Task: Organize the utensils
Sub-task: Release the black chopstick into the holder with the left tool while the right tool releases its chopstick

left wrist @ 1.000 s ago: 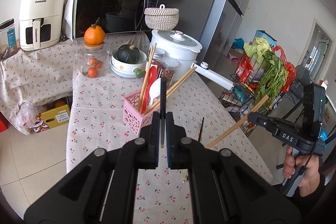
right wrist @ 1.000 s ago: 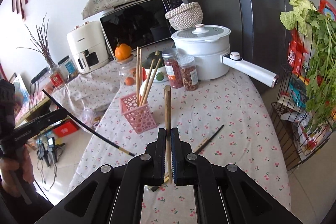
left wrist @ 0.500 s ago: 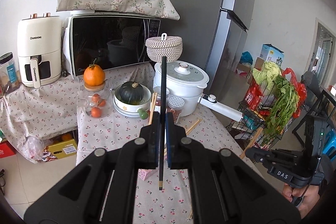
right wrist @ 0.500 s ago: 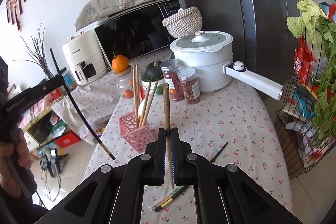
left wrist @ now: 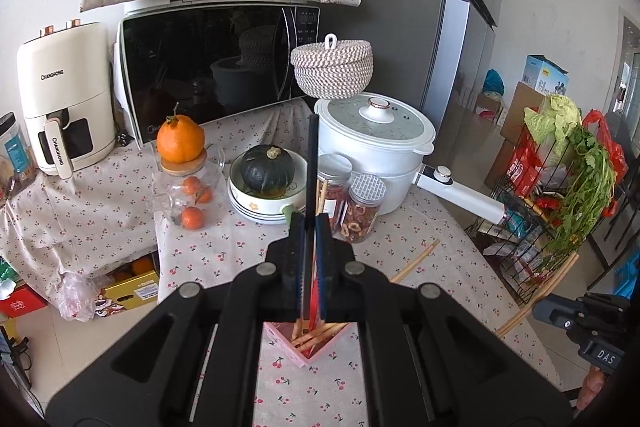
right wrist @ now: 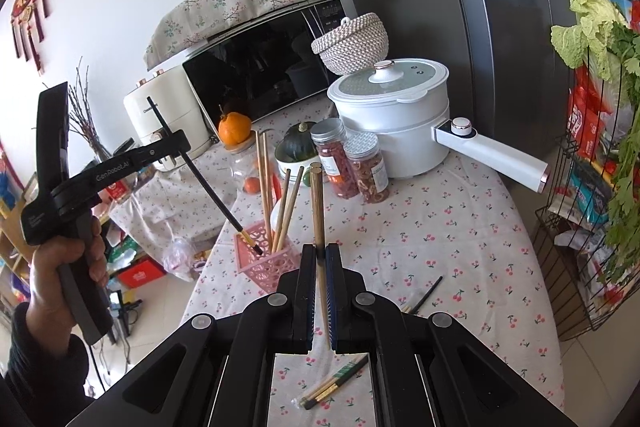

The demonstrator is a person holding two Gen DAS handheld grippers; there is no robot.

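Observation:
My left gripper is shut on a black chopstick that stands upright between its pads. Right below it is the pink lattice holder, with wooden chopsticks and a red utensil inside. In the right wrist view a hand holds the left gripper, and the black chopstick slants down with its tip at the rim of the holder. My right gripper is shut on a wooden chopstick, to the right of the holder and above the table.
Loose chopsticks and a black chopstick lie on the cherry-print tablecloth. Behind the holder stand two spice jars, a white pot with a long handle, a squash bowl and a glass jar. A wire rack of vegetables is on the right.
My left gripper has carried the black chopstick in over the pink holder, so its tip now reaches the holder's rim. The right gripper with the wooden chopstick has barely shifted.

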